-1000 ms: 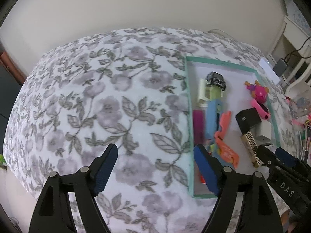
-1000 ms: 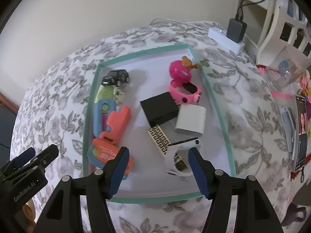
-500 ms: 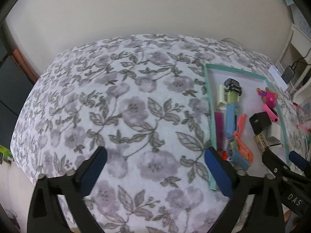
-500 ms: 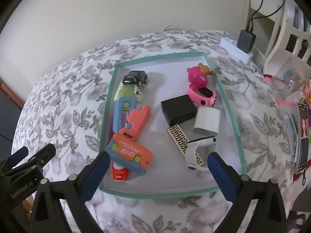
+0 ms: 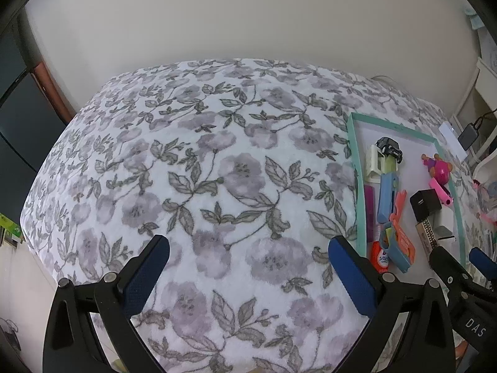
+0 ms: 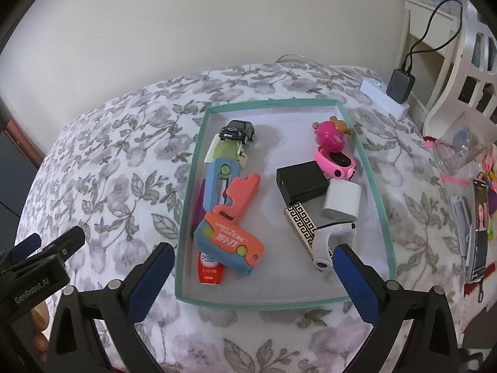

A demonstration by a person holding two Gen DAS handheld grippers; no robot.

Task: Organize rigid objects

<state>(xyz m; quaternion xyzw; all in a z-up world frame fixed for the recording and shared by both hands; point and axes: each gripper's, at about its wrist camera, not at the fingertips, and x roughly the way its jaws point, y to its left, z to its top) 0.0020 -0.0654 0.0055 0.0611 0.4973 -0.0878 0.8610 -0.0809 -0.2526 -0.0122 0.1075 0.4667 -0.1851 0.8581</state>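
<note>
Above tray (image 6: 377,186), right gripper (image 6: 253,267) now wide, withdrawn.

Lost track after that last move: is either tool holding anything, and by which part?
Nothing is held. The left tool is open over bare cloth; the right tool is open above the tray, touching nothing.

Floral cloth cover (image 5: 217,171) looked soft, fuzzy, matt. Teal tray (image 6: 377,186) read as matt cardboard. Toy car (image 6: 237,130) was glossy; gripper pads (image 6: 152,275) were textured blue rubber.
</note>
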